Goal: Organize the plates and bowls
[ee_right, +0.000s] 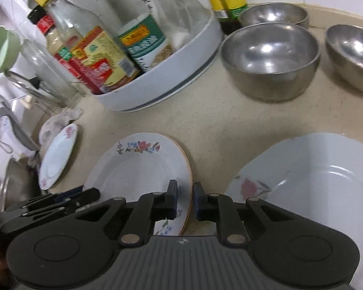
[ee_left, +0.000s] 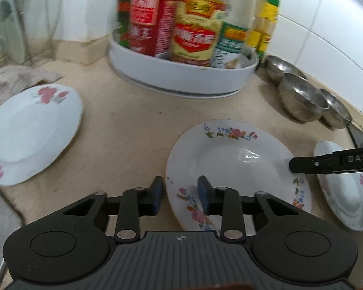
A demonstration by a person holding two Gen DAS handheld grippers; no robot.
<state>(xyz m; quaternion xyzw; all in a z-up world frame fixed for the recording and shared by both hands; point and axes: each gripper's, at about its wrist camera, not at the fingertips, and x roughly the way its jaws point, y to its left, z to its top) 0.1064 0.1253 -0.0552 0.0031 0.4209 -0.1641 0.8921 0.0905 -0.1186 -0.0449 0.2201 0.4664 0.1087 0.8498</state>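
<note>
A white floral plate (ee_left: pixel 237 166) lies on the beige counter; it also shows in the right wrist view (ee_right: pixel 142 171). My left gripper (ee_left: pixel 180 197) straddles its left rim, jaws apart. My right gripper (ee_right: pixel 184 200) straddles its right rim, jaws a little apart; its finger reaches over the plate in the left wrist view (ee_left: pixel 326 163). A plate with pink flowers (ee_left: pixel 31 133) lies at the left, seen too in the right wrist view (ee_right: pixel 58 155). Another white plate (ee_right: pixel 309 188) lies at the right. Three steel bowls (ee_right: pixel 271 58) stand behind.
A white turntable tray (ee_left: pixel 181 75) with sauce bottles and packets stands at the back. A grey cloth (ee_left: pixel 14 82) lies at the far left beside a glass jar (ee_left: pixel 24 17). White tiled wall runs behind the counter.
</note>
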